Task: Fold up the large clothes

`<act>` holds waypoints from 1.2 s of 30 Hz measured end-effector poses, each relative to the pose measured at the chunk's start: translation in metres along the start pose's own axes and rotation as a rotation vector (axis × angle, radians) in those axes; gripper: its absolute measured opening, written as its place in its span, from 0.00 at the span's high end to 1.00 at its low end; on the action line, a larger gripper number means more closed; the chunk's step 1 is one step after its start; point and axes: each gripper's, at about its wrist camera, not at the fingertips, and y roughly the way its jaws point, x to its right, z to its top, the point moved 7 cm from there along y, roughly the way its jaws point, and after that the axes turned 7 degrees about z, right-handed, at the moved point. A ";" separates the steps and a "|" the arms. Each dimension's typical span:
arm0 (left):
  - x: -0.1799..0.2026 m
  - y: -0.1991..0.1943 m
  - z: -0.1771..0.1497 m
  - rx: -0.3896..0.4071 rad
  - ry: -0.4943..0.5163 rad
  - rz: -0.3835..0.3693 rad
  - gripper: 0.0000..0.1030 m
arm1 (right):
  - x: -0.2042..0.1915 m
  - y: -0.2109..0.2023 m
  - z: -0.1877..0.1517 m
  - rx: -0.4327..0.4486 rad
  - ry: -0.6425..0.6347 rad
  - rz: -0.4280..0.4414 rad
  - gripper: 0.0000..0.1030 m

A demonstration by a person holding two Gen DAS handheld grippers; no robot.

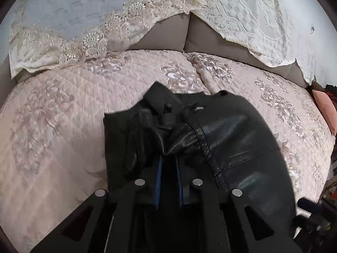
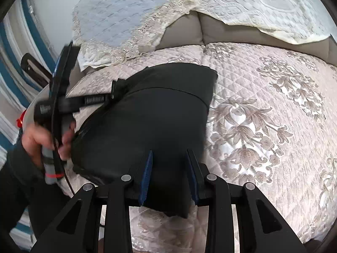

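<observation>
A black leather jacket [image 1: 242,137] lies bunched on the pink quilted bedspread [image 1: 63,126]. My left gripper [image 1: 169,158] is shut on a crumpled fold of it near the collar, its blue pads close together with leather pinched between them. In the right wrist view the jacket [image 2: 147,109] shows as a smooth dark mound. My right gripper [image 2: 169,154] holds a thick folded edge of it, and cloth fills the gap between its blue pads [image 2: 147,168]. A hand [image 2: 35,139] holds the left gripper [image 2: 112,93] at the jacket's far left edge.
Cream lace covers [image 1: 105,31] drape over brown cushions [image 1: 168,33] at the back of the bed. A pink pillow [image 1: 324,109] and dark clutter sit past the right edge. Patterned bedspread [image 2: 263,126] stretches to the right of the jacket.
</observation>
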 end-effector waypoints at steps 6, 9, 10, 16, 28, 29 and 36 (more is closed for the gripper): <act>0.000 -0.011 -0.006 0.010 0.012 0.033 0.86 | 0.004 0.002 0.009 0.002 0.016 0.002 0.68; -0.002 -0.022 -0.009 0.016 0.000 0.046 0.86 | 0.005 -0.001 0.012 0.013 0.026 0.008 0.59; -0.002 -0.027 -0.011 0.019 -0.006 0.048 0.86 | 0.005 -0.003 0.012 0.015 0.029 0.010 0.57; -0.006 -0.060 -0.020 0.059 -0.037 0.029 0.80 | 0.000 -0.006 0.011 0.017 0.022 0.008 0.57; -0.013 -0.067 -0.075 0.033 -0.058 0.024 0.68 | -0.002 0.005 0.002 -0.014 0.025 0.010 0.57; -0.013 -0.067 -0.074 0.030 -0.060 0.024 0.68 | -0.003 0.004 0.002 -0.013 0.024 0.010 0.57; -0.013 -0.075 -0.069 0.020 -0.074 0.014 0.68 | -0.002 -0.001 0.002 -0.006 0.039 0.010 0.54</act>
